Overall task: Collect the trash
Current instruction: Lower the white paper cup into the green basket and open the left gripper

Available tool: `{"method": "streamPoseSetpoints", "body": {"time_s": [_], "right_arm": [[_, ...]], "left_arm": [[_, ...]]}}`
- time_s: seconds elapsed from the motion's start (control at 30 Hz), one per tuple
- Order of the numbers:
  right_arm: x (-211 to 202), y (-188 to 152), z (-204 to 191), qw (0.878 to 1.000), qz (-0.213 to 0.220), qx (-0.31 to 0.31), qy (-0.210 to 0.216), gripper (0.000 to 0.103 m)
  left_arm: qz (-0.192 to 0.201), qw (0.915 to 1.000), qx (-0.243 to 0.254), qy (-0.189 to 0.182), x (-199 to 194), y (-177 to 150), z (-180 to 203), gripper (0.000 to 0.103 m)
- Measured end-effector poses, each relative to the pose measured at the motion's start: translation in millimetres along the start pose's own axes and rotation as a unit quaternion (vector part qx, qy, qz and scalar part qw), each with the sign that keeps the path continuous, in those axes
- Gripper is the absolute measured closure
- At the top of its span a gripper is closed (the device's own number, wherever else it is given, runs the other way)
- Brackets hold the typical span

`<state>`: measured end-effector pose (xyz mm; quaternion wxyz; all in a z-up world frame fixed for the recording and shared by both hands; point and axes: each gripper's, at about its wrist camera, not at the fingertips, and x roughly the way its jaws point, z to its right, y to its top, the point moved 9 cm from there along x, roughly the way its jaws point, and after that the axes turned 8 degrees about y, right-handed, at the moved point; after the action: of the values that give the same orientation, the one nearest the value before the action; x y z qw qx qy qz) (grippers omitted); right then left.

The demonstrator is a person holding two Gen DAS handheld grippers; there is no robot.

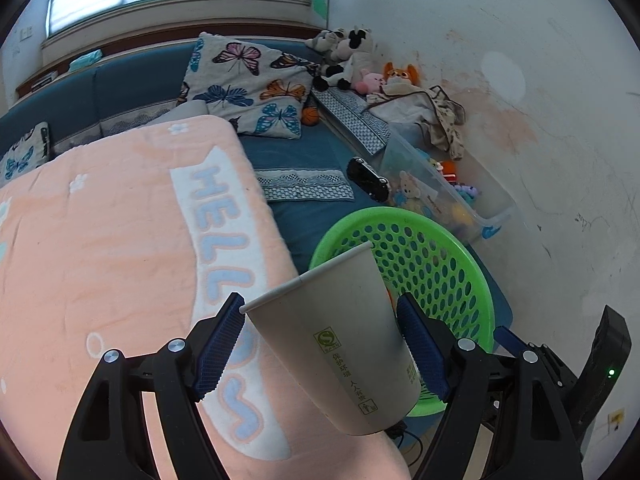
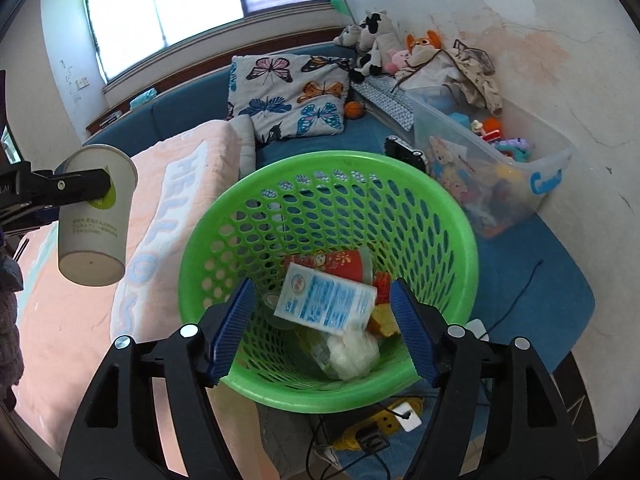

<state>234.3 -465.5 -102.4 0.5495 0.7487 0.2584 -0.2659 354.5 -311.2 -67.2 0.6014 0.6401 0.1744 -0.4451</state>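
Observation:
My left gripper (image 1: 320,344) is shut on a white paper cup (image 1: 332,344) with green print, tilted, held above the pink blanket just left of the green mesh basket (image 1: 452,256). In the right wrist view the cup (image 2: 96,220) hangs at the left in the left gripper (image 2: 68,192). My right gripper (image 2: 324,320) is open over the basket (image 2: 200,240), with a blue-and-white packet (image 2: 324,304) loose between its fingers. The basket holds a red cup (image 2: 332,262), yellow wrappers and a clear bag (image 2: 352,354).
A pink "HELLO" blanket (image 1: 120,240) covers the bed at left. A butterfly pillow (image 2: 288,96), plush toys (image 2: 380,40) and a clear toy bin (image 2: 492,168) lie behind the basket. A yellow power strip (image 2: 376,428) with cables lies on the floor below.

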Motion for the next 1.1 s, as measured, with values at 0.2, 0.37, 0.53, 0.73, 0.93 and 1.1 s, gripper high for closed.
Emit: {"method": "streamPoseSetpoints", "body": {"time_s": [0.2, 0.37, 0.53, 0.73, 0.93, 1.1], "right_arm": [[-10.5, -0.9, 2.4, 1.000, 0.004, -0.006, -0.005, 0.033], [-23.3, -3.4, 10.1, 1.000, 0.012, -0.002, -0.008, 0.033], [-29.7, -4.8, 18.5, 1.000, 0.014, 0.004, -0.014, 0.033], [-33.7, -8.7, 21.0, 1.000, 0.016, 0.007, -0.016, 0.033], [-35.0, -9.2, 19.6, 1.000, 0.017, 0.005, -0.015, 0.033], [-36.7, -9.5, 16.4, 1.000, 0.018, 0.006, -0.011, 0.033]], "left_arm": [[0.001, 0.9999, 0.008, -0.010, 10.7, 1.4, 18.0, 0.028], [-0.003, 0.9997, 0.017, -0.019, 21.5, -4.4, 33.4, 0.027], [-0.012, 0.9994, 0.015, -0.027, 30.0, -9.4, 40.1, 0.026], [-0.015, 0.9992, 0.020, -0.031, 33.4, -12.0, 46.7, 0.025], [-0.018, 0.9991, 0.018, -0.035, 35.2, -12.8, 45.6, 0.024], [-0.020, 0.9990, 0.013, -0.038, 33.5, -15.7, 40.5, 0.023]]}}
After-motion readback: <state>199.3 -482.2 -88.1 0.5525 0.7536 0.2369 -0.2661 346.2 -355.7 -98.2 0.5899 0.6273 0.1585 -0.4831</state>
